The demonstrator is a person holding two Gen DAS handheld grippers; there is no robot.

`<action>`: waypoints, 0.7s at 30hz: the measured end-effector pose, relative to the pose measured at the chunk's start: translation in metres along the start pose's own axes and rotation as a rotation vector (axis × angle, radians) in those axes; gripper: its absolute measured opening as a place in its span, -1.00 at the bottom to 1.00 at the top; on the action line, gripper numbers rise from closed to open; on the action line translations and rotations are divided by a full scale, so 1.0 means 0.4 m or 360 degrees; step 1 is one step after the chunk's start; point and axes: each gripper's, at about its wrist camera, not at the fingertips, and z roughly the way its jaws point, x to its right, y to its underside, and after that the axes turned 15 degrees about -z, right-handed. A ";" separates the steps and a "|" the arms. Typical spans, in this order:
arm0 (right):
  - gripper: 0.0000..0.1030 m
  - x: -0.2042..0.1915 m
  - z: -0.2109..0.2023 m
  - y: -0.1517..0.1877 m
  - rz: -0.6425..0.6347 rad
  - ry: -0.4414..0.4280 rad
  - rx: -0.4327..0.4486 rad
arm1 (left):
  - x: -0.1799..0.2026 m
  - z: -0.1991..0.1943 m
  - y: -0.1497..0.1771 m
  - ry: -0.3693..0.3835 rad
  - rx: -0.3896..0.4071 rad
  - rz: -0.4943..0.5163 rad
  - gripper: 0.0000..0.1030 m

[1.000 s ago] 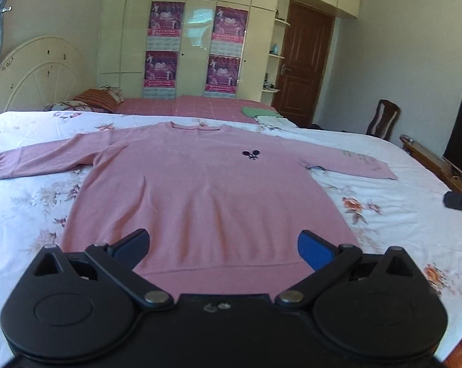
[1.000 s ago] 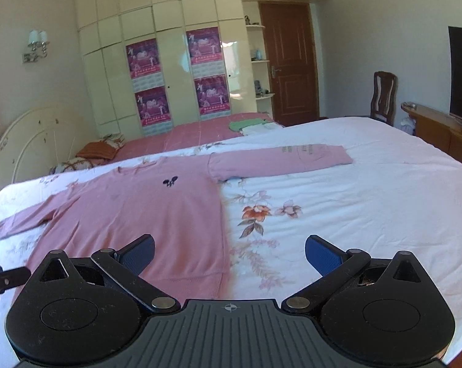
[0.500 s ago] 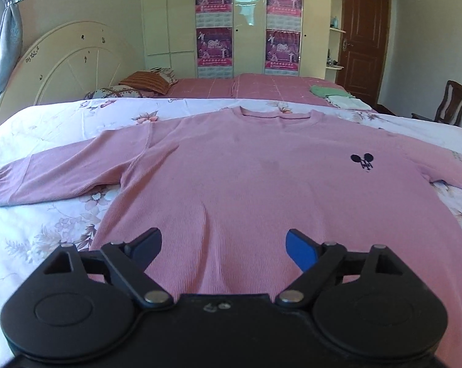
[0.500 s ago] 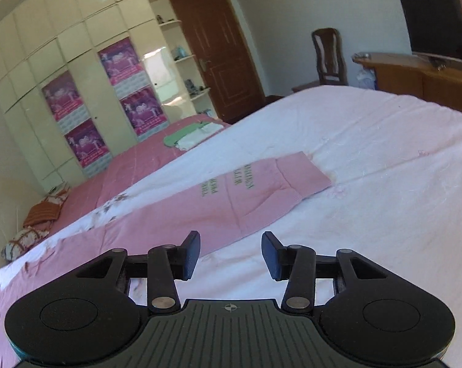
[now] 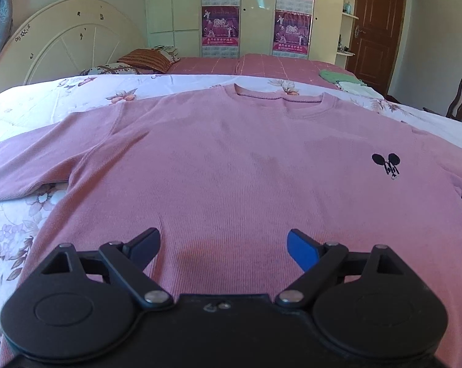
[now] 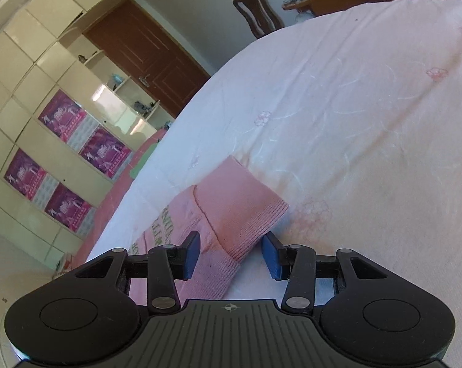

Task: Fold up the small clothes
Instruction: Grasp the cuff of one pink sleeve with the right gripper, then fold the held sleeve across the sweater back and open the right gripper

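Pink sweater lies flat, front up, on the floral bed, collar toward the headboard. Left tongs gape wide above its lower body, gripping nothing. Right tongs stand half open astride the sleeve cuff; pads clear of the cloth.

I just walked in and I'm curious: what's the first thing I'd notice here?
A big pink sweater spread flat on the flowery bedspread, with a little black mouse-ear logo on its chest. At the sleeve's end, the cuff lies between the blue pads of the right hand-held gripper, which do not press on it. The left hand-held gripper hangs wide open over the sweater's lower part.
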 end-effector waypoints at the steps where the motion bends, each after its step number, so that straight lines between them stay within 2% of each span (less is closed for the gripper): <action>1: -0.31 -0.010 0.000 -0.009 -0.0064 0.0011 -0.0014 | 0.005 0.007 0.000 -0.0004 -0.0011 0.0020 0.73; 2: -0.87 -0.026 0.002 -0.023 -0.0170 0.0032 -0.0050 | 0.011 0.014 -0.001 -0.0012 -0.0021 0.0042 0.73; 3: -0.87 -0.044 -0.006 -0.040 -0.0263 0.0040 -0.0036 | 0.016 0.019 0.000 -0.0016 -0.0025 0.0064 0.73; 6: -0.88 -0.091 -0.090 -0.078 -0.0551 0.0022 0.0186 | 0.019 0.031 0.008 -0.0009 -0.0052 0.0116 0.89; 7: -0.88 -0.093 -0.101 -0.077 -0.0650 0.0060 0.0226 | 0.016 0.035 0.011 0.0001 -0.0070 0.0121 0.89; 8: -0.88 -0.086 -0.088 -0.074 -0.0718 0.0160 0.0174 | 0.013 0.032 0.013 0.0011 -0.0066 0.0118 0.90; 9: -0.88 -0.058 -0.055 -0.068 -0.0684 0.0229 0.0023 | 0.012 0.028 0.013 0.0013 -0.0065 0.0128 0.90; 10: -0.88 -0.032 -0.033 -0.061 -0.0622 0.0231 -0.0095 | 0.011 0.023 0.012 0.0008 -0.0057 0.0148 0.89; 13: -0.88 -0.057 -0.058 -0.038 -0.0743 0.0270 -0.0071 | -0.010 0.009 -0.002 0.0002 -0.0024 0.0178 0.83; 17: -0.88 -0.105 -0.079 -0.029 -0.0719 0.0322 -0.0058 | -0.073 -0.001 -0.027 -0.0016 -0.0025 0.0153 0.69; 19: -0.88 -0.129 -0.100 -0.025 -0.0722 0.0292 -0.0004 | -0.115 -0.005 -0.041 -0.0024 -0.0027 0.0124 0.61; 21: -0.88 -0.179 -0.119 -0.004 -0.0766 0.0207 0.0034 | -0.161 -0.003 -0.057 -0.0008 -0.0039 0.0073 0.44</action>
